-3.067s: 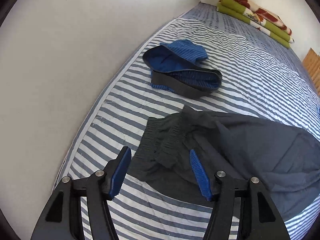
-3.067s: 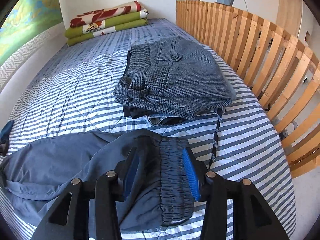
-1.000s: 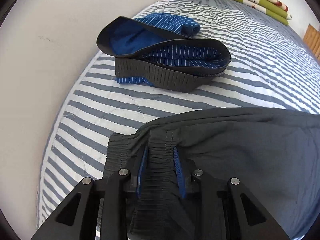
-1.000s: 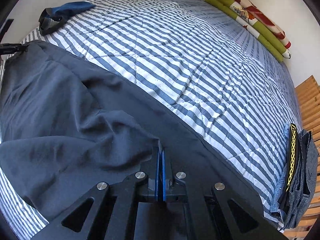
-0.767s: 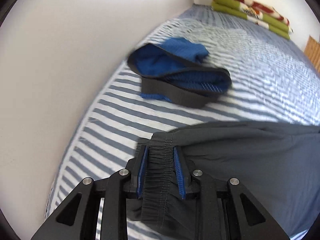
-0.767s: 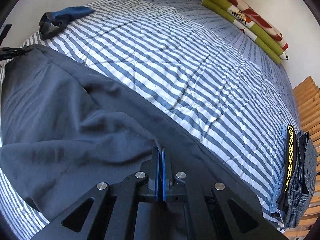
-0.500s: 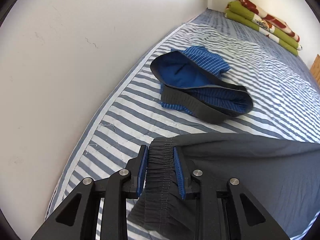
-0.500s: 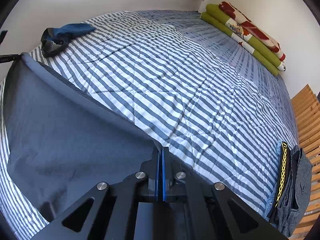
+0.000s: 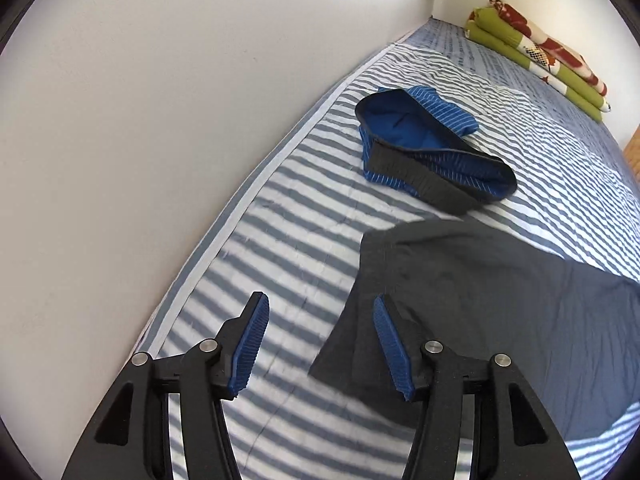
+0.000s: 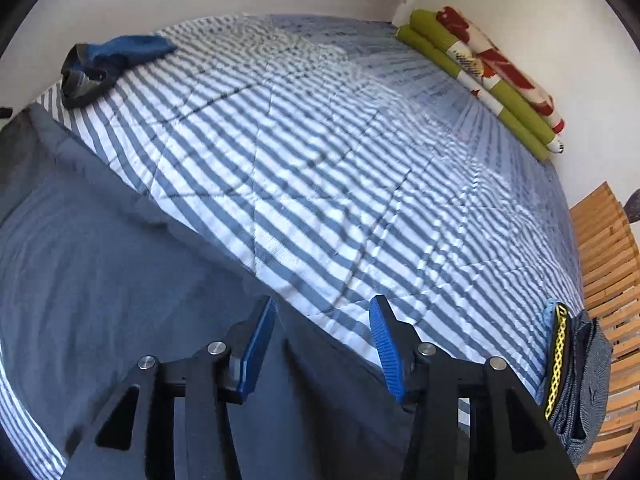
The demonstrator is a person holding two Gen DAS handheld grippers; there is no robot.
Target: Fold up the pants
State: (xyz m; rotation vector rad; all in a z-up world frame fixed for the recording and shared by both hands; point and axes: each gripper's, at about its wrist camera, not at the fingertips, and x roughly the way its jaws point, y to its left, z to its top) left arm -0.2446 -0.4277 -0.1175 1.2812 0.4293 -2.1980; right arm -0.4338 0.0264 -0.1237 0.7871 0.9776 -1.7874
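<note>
Dark grey pants (image 9: pixel 500 320) lie spread flat across the striped bed (image 9: pixel 304 264). Their waistband end sits just right of my left gripper (image 9: pixel 318 322), whose jaws are opening with only bare bedding between them. In the right wrist view the same pants (image 10: pixel 100 280) stretch from the lower left toward the bottom centre. My right gripper (image 10: pixel 323 326) hovers over their upper edge, jaws opening, pads clear of the cloth. The fabric's edge runs under the gap between the blue pads (image 10: pixel 382 348).
A blue striped garment (image 9: pixel 432 160) lies crumpled near the wall (image 9: pixel 140 120), past the pants. A folded green and red blanket (image 10: pixel 484 76) rests at the bed's far end. Folded clothes (image 10: pixel 576 384) are stacked by the wooden slatted rail (image 10: pixel 608 264) on the right.
Both grippers have let go of the pants and opened. The left one moved off the waistband to the left; the pants now lie flat on the bed.
</note>
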